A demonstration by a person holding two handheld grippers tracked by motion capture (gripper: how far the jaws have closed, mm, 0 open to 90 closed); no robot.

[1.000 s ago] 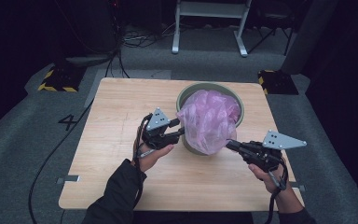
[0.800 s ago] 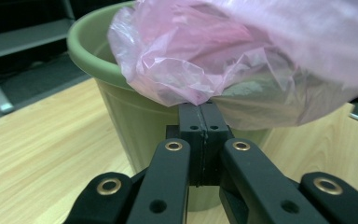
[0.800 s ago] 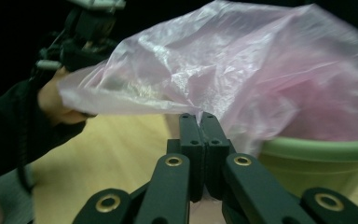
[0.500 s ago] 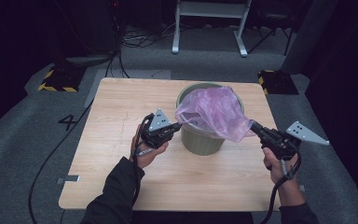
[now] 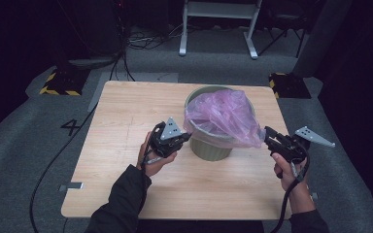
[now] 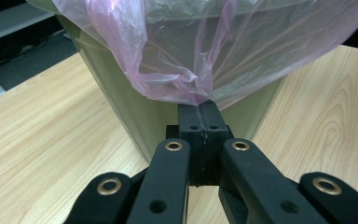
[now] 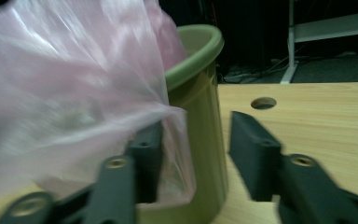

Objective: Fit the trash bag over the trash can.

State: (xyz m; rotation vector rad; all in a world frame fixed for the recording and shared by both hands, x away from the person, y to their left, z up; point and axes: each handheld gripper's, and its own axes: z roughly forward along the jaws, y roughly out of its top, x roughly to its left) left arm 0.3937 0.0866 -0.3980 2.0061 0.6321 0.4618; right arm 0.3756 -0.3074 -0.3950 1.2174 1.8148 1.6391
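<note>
A green bin [image 5: 213, 145] stands on the wooden table [image 5: 126, 111] with a pink plastic bag [image 5: 221, 114] in it. At the bin's left side my left gripper [image 5: 188, 137] is shut on the bag's edge; in the left gripper view its closed jaws [image 6: 200, 105] pinch the pink film [image 6: 214, 46] against the bin wall [image 6: 121, 107]. My right gripper [image 5: 267, 133] sits at the bin's right, where the bag's stretched corner ends. Its jaws [image 7: 196, 135] have just been opening and stand apart, with loose film [image 7: 74, 84] draped over one jaw beside the bin [image 7: 200, 51].
The table has a round hole [image 7: 263, 102] behind the bin. On the floor beyond are a white frame [image 5: 218, 29], two yellow-and-black striped blocks [image 5: 58, 82] [image 5: 286, 82], and cables. Bare table lies left of and in front of the bin.
The right gripper moved right and down, drawing the bunched bag out over the bin's right rim, and its jaws have parted. The left hand stayed put.
</note>
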